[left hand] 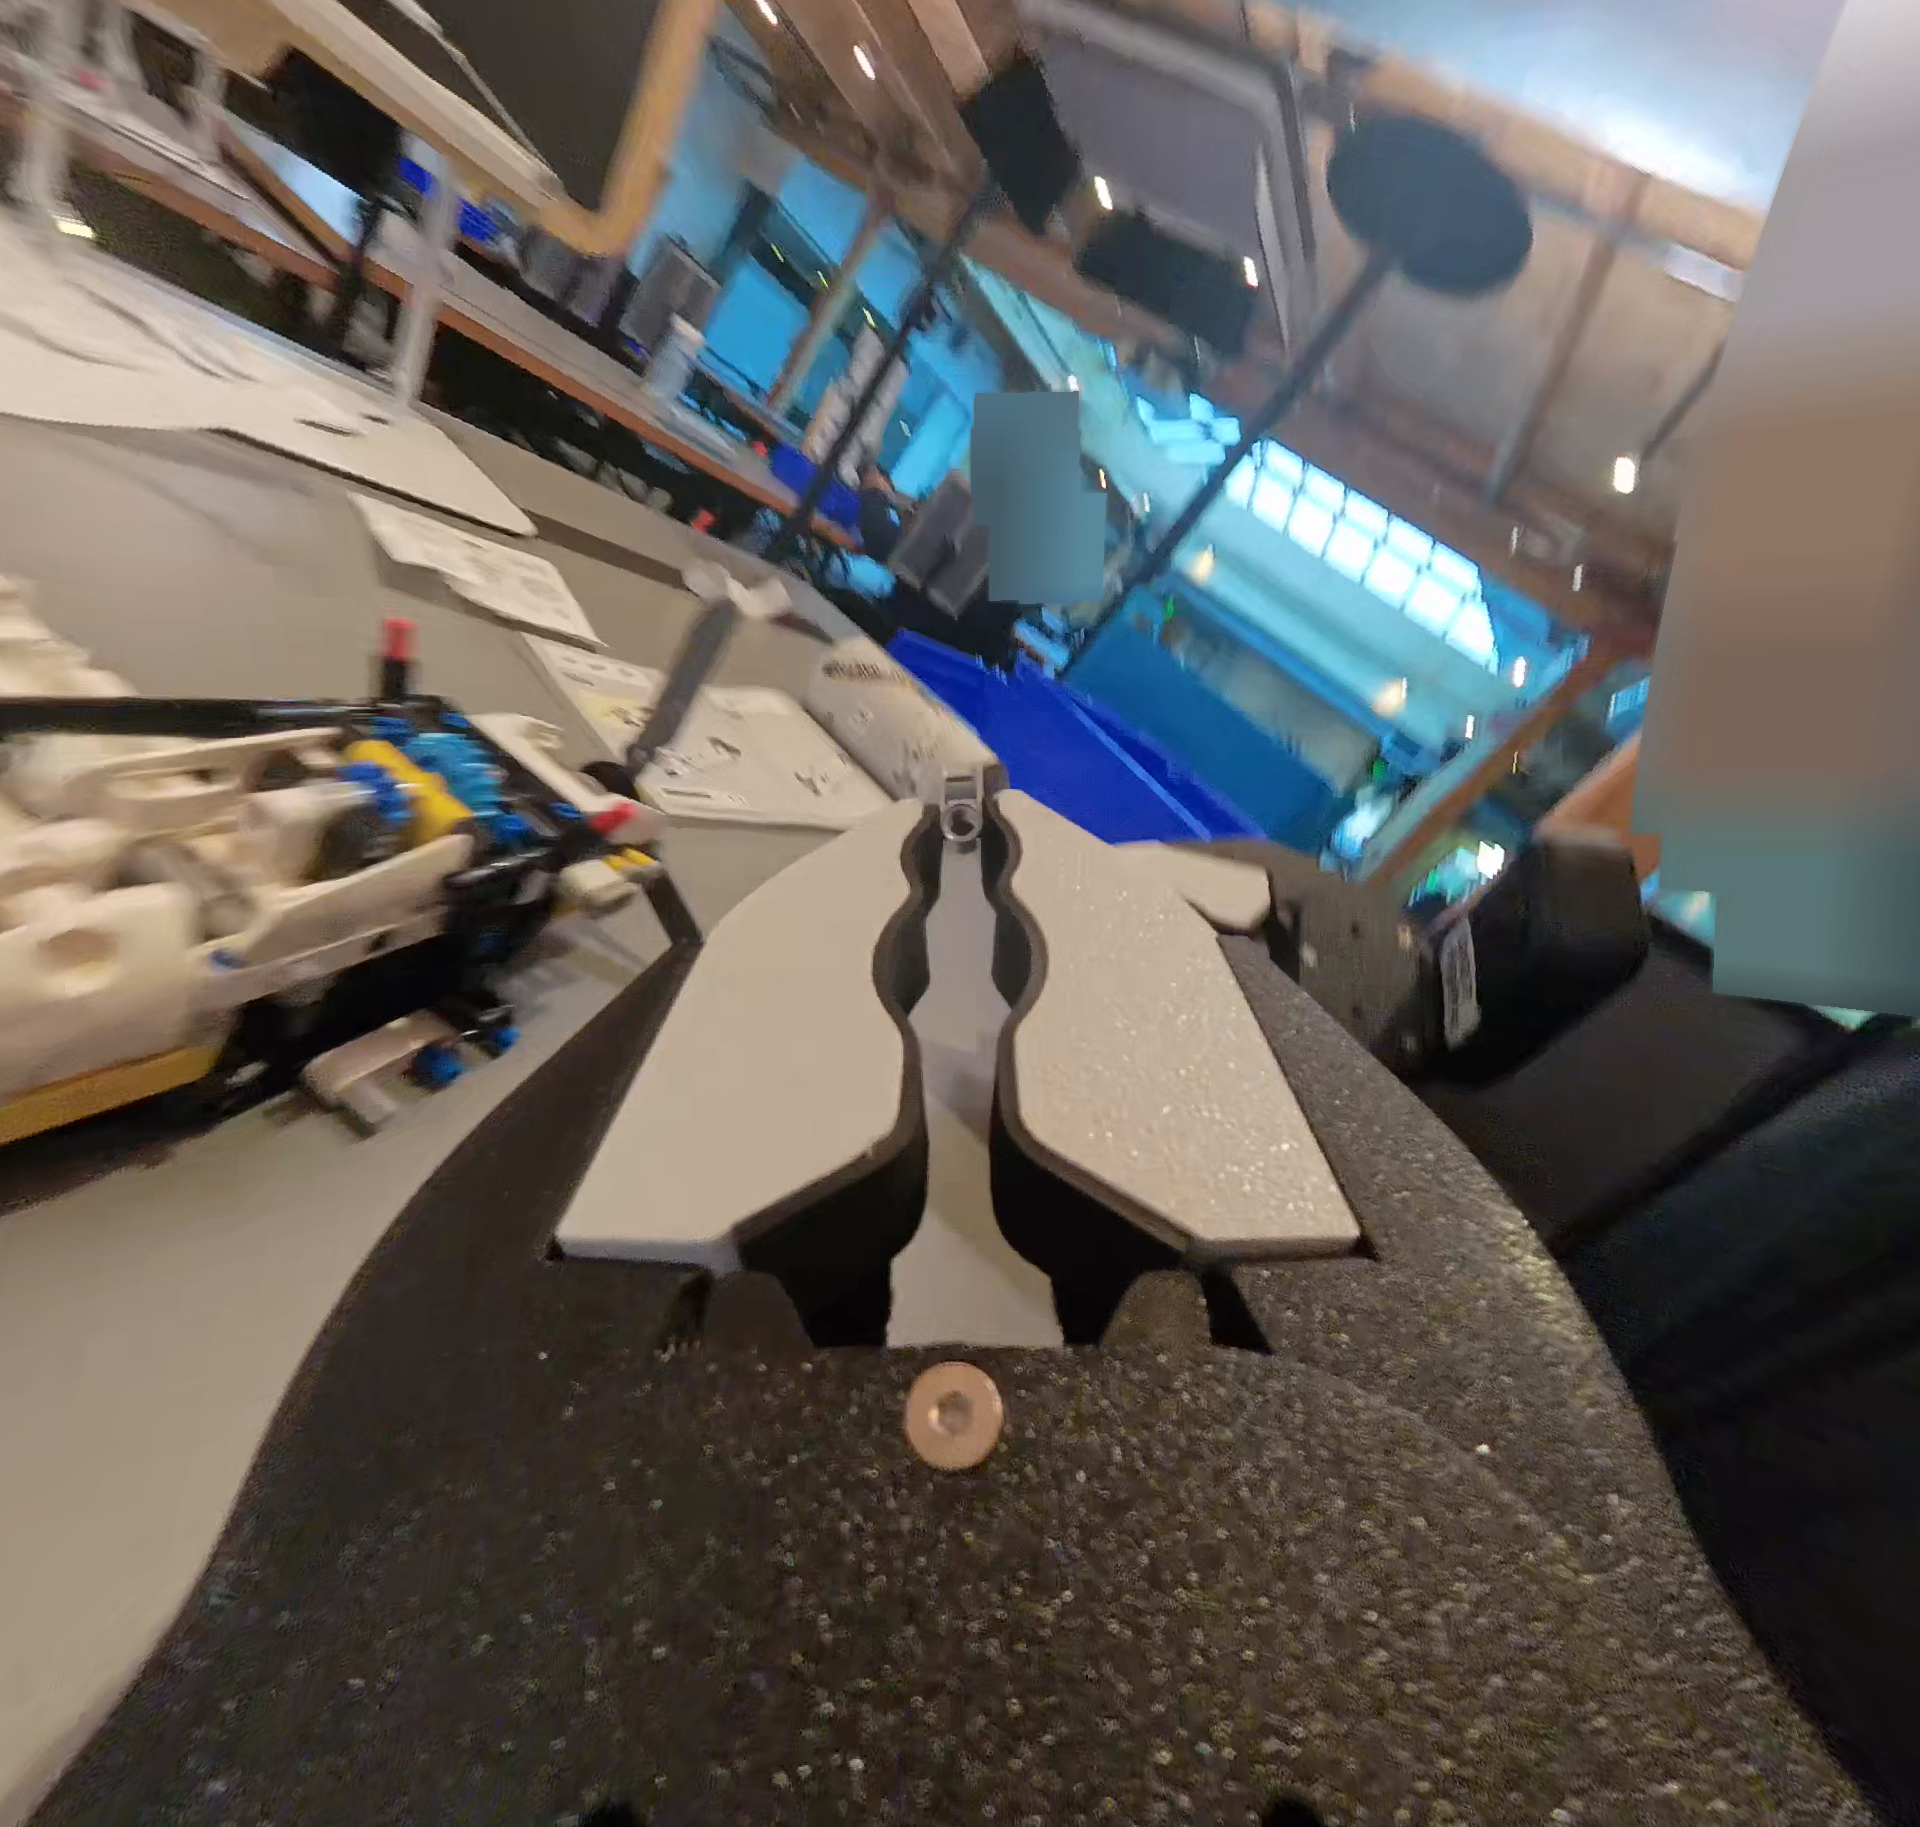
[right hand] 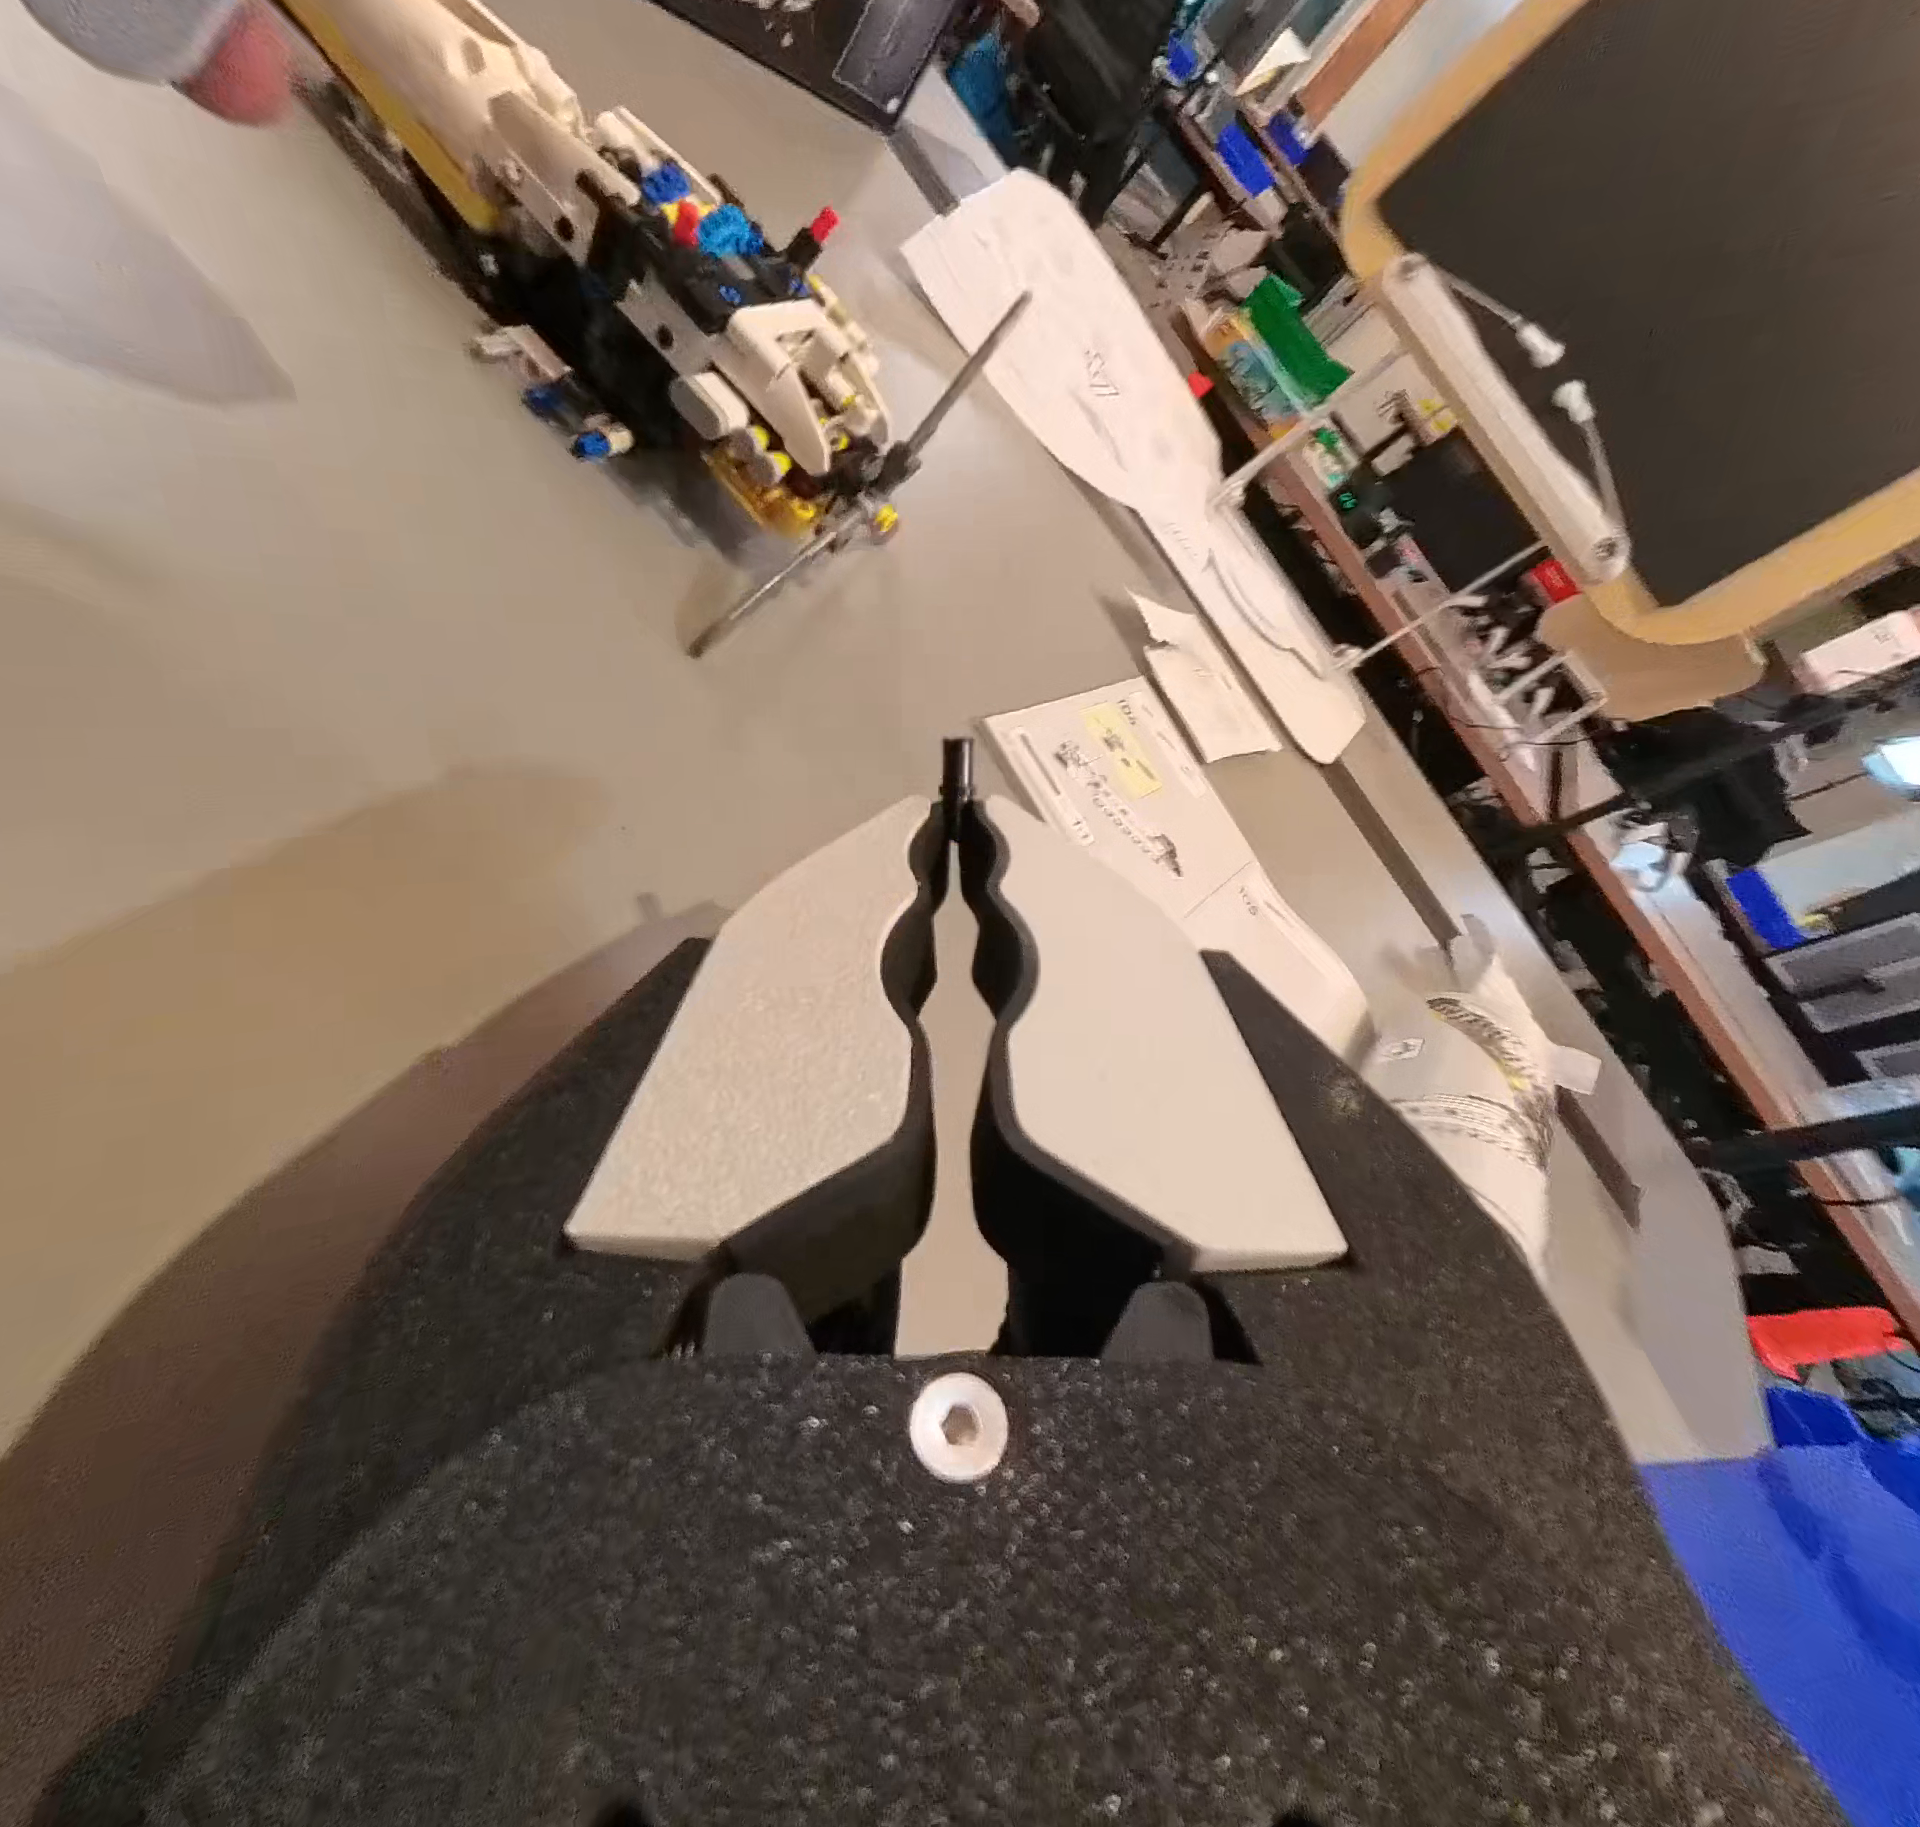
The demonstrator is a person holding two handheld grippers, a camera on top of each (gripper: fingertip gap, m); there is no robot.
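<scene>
Grippers, two: left gripper [left hand: 962,813] pinches one grey connector [left hand: 960,807]; right gripper [right hand: 958,813] pinches one black pin [right hand: 956,771]; bare worktop [right hand: 364,697] ahead.

Each wrist camera sat close behind its own fingers, tilted, looking across the grey table [right hand: 312,738]. Both views shared the brick model [left hand: 260,873] and instruction sheets [right hand: 1122,801].

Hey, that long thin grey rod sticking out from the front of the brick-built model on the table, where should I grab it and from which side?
Probably mid-shaft on the grey rod, where it stands bare above the table. Come across its length from the open table side, since its lower end is buried in the model.
</scene>
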